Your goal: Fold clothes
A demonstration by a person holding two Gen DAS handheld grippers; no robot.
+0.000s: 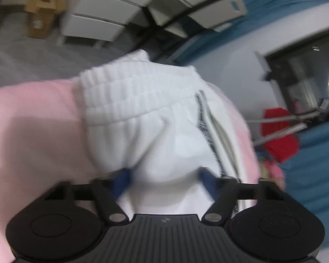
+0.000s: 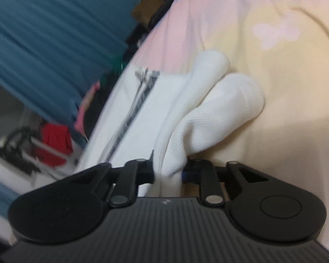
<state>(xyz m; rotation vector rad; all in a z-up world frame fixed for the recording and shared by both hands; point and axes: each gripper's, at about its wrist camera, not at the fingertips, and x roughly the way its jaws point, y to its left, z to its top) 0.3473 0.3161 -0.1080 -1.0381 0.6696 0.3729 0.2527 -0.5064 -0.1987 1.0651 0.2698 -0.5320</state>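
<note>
Two tongs hold one white garment (image 1: 155, 118) over a pink and yellow bed cover (image 2: 274, 43): the left tongs (image 1: 164, 179) are closed on thick cloth below its ribbed waistband, the right tongs (image 2: 168, 171) pinched narrow on a ribbed cuff. Soft, light and floppy, it looks best gripped at those firmer ribbed edges. Its length runs forward from each pair, along the striped side seam.

A pink-and-cream bedsheet (image 2: 274, 114) carries the white ribbed-waist garment (image 1: 155, 118) bunched upon it.
</note>
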